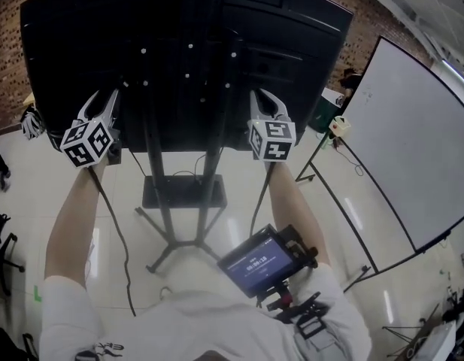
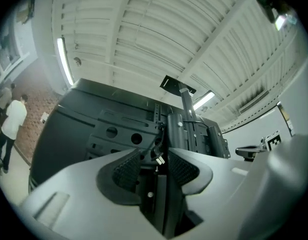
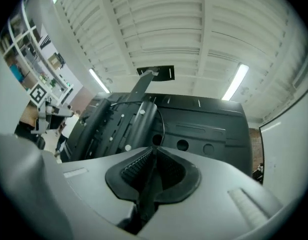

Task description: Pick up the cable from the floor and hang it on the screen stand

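Cable hung at the back of the screen stand, both grippers held up to it.
The left gripper [image 1: 105, 100] is raised, tilted slightly upward, at the rear of the screen [image 1: 179, 43]. Its fingers [image 2: 126, 166] are spread apart with nothing pinched. The cable [image 2: 157, 157] plug is seen just beyond the gap, dangling by the mount bracket [image 2: 193, 129] of the screen stand [image 1: 170, 209]. The right gripper [image 1: 263, 100] is lifted likewise, its fingers [image 3: 136, 166] closed together with nothing seen between. Digits on the chest display [image 1: 258, 265] are too small to be read.
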Tool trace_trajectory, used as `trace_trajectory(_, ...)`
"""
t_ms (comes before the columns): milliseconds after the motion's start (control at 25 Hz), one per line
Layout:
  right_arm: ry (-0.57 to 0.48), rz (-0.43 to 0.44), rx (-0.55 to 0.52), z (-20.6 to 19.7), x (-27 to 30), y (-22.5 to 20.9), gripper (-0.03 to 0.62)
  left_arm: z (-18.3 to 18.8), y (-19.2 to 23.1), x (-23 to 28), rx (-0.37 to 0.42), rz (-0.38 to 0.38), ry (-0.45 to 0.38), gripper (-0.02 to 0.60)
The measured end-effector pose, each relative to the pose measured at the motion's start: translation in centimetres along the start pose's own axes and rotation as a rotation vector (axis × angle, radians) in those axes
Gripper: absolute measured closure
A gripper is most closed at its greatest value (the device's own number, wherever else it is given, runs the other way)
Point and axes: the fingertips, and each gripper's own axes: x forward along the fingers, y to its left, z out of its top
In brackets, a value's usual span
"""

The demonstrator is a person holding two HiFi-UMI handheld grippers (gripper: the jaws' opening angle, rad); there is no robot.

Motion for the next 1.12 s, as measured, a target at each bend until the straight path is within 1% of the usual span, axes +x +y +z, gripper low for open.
trace_trajectory(40,-0.017,0.014,0.034,-0.1,-1.0,0.3,0.566,-0.1,-0.5,-0.9,0.012,0.01,0.001,0.43)
trace_trajectory(80,-0.026,0.026,0.063,-0.4,-2.0,0.7,0.58,-0.3,-1.1,-1.8,0.024,0.017,0.0,0.481)
trace_trajectory(160,-0.025,0.053,0.099,-1.1,-3.9,1.7,0.58,-0.6,-2.6,-3.6,0.061,0.026,-0.002,0.555)
trace_trajectory(240,-0.019,0.084,0.115,-1.7,-6.1,3.0,0.58,-1.3,-4.6,-5.6,0.114,0.02,0.007,0.58)
trace_trajectory(360,-0.005,0.126,0.135,-2.8,-9.5,4.8,0.58,-3.2,-8.1,-8.6,0.169,-0.015,0.051,0.58)
trace_trajectory(520,0.039,0.15,0.183,-5.4,-13.2,6.9,0.58,-6.2,-11.4,-12.5,0.184,-0.043,0.112,0.58)
trace_trajectory(640,0.096,0.156,0.232,-8.0,-16.2,8.6,0.58,-8.8,-13.2,-15.7,0.169,-0.058,0.156,0.58)
trace_trajectory(760,0.141,0.157,0.26,-9.6,-19.1,10.2,0.58,-11.0,-14.1,-18.7,0.147,-0.064,0.195,0.58)
trace_trajectory(920,0.192,0.156,0.255,-11.0,-23.8,12.4,0.58,-13.7,-14.4,-22.7,0.114,-0.076,0.251,0.58)
trace_trajectory(1120,0.253,0.13,0.25,-12.2,-30.8,15.8,0.58,-16.3,-14.0,-29.1,0.056,-0.093,0.311,0.58)
